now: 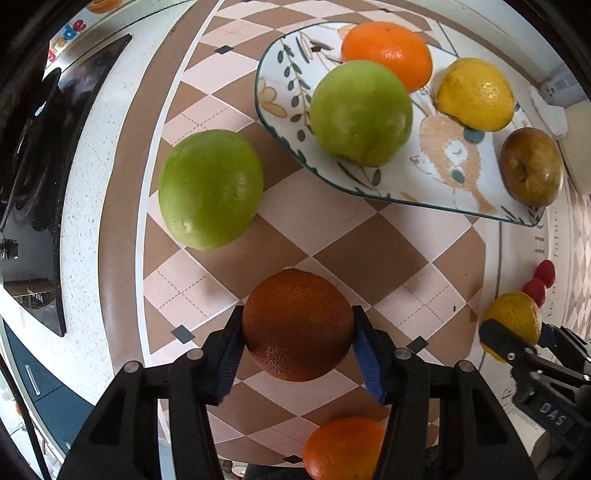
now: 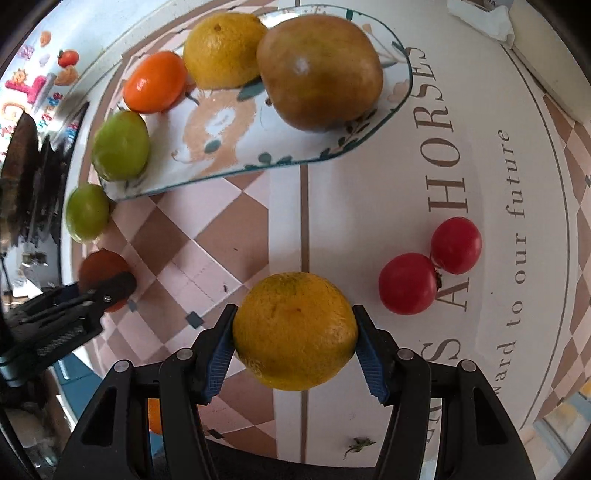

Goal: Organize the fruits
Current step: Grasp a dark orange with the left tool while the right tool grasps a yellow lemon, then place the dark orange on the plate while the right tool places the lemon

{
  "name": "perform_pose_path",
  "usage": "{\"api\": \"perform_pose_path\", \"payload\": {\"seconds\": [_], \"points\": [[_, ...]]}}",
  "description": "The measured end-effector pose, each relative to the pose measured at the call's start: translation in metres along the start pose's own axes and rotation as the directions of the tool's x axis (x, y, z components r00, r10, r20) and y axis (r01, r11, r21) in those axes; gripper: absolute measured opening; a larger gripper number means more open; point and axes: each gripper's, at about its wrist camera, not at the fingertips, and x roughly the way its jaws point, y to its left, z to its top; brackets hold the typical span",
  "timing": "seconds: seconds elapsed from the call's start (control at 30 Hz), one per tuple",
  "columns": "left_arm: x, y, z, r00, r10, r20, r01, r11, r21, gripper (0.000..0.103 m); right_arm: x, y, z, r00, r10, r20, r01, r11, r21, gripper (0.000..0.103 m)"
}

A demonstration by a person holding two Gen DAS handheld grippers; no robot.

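My left gripper (image 1: 298,328) is shut on a dark reddish orange (image 1: 297,325), held above the checked tablecloth. My right gripper (image 2: 294,330) is shut on a yellow orange (image 2: 294,331); it also shows at the right edge of the left wrist view (image 1: 513,321). A glass plate (image 1: 436,181) with a painted pattern holds a green apple (image 1: 361,112), an orange (image 1: 387,53), a lemon (image 1: 475,94) and a brown pear (image 1: 531,166). Another green apple (image 1: 210,189) lies on the cloth left of the plate.
Two red tomatoes (image 2: 408,283) (image 2: 456,245) lie on the cloth right of my right gripper. A small orange (image 1: 343,448) lies below my left gripper. A dark stovetop (image 1: 33,166) borders the left. A white cloth (image 2: 484,18) lies at the far right.
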Motion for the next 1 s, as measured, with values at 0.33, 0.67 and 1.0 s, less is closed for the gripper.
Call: {"api": "perform_pose_path", "payload": {"seconds": [0.33,0.67,1.0], "points": [[-0.109,-0.013,0.015,0.976,-0.141,0.165,0.137,0.990,0.039,0.052,-0.081,0.019,0.023,0.983,0.095,0.155,-0.088,0.995,-0.055,0.062],[-0.110,0.004,0.133,0.988,-0.080,0.133,0.074,0.996,0.049,0.053,-0.106,0.000,0.136,0.975,0.036,0.217,-0.033,0.999,-0.019,0.062],[-0.031,0.009,0.164,0.998,-0.043,-0.048,0.044,0.999,0.024,0.053,-0.055,-0.015,0.177,0.992,-0.052,0.112,0.055,0.998,-0.016,0.062]]}}
